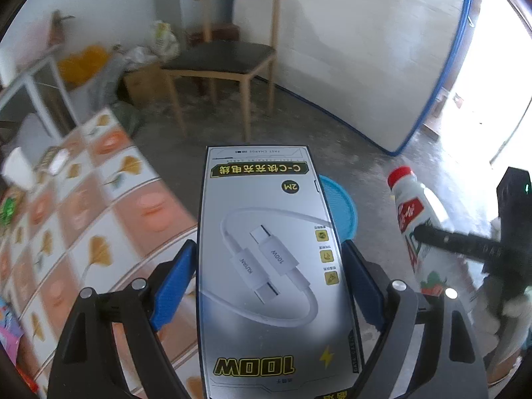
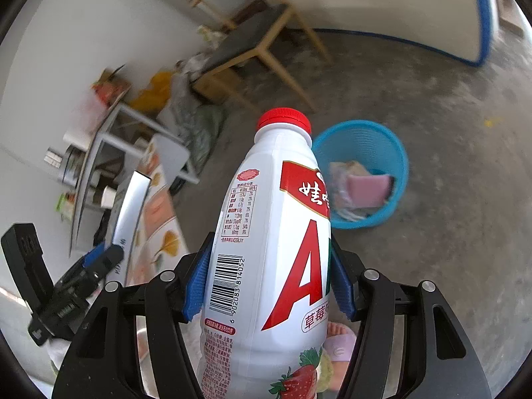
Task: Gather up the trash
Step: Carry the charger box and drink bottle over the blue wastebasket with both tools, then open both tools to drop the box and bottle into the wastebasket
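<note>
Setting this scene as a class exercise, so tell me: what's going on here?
A person is clearing trash with a claw in each hand. The left claw grips a cable box; the right claw grips a bottle with a red cap. Both are held out above the floor near a blue bin that already holds some wrappers. Nothing has been dropped yet.
</note>
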